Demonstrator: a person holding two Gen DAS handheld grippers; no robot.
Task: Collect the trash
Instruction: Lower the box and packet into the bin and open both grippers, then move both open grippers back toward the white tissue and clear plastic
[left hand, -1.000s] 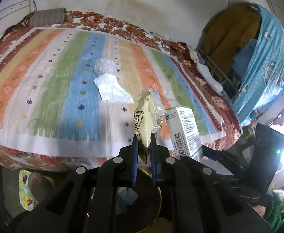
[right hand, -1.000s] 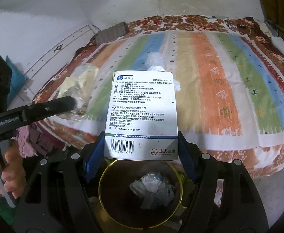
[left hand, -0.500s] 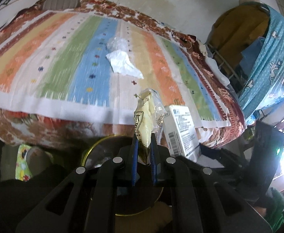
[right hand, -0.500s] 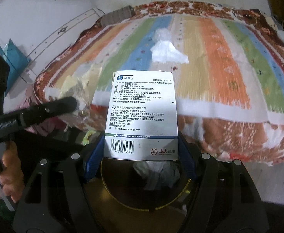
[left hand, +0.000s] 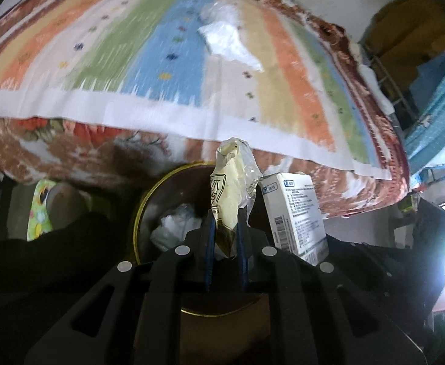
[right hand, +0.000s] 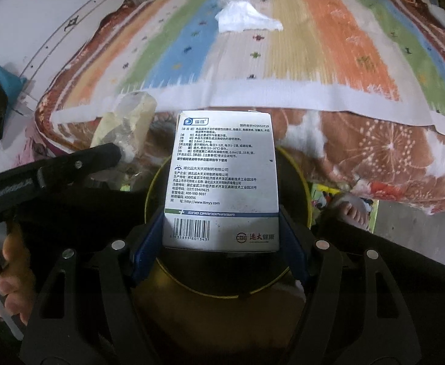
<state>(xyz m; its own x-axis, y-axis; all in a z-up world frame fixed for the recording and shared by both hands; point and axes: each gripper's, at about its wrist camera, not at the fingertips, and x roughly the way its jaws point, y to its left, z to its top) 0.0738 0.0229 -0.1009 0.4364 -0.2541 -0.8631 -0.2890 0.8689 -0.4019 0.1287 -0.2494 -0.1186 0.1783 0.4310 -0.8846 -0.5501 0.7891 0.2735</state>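
Observation:
My left gripper (left hand: 225,237) is shut on a crumpled yellow plastic wrapper (left hand: 230,188), held over the round gold-rimmed bin (left hand: 137,213), which holds white crumpled paper (left hand: 176,225). My right gripper (right hand: 220,243) is shut on a white medicine box (right hand: 222,176), held over the same bin (right hand: 301,182). The box also shows in the left wrist view (left hand: 295,213), and the wrapper in the right wrist view (right hand: 128,127). A white tissue and clear plastic (left hand: 228,36) lie on the striped bedspread (left hand: 100,60), also seen in the right wrist view (right hand: 243,18).
The bed's flowered side (right hand: 374,158) hangs just behind the bin. A bare foot on a colourful mat (right hand: 350,206) is right of the bin. A blue curtain and clutter (left hand: 435,97) stand at the bed's right end.
Both grippers have tilted down and pulled back from the bed, bringing wrapper and box over the bin. The bin's inside now shows more fully. Both grips are unchanged.

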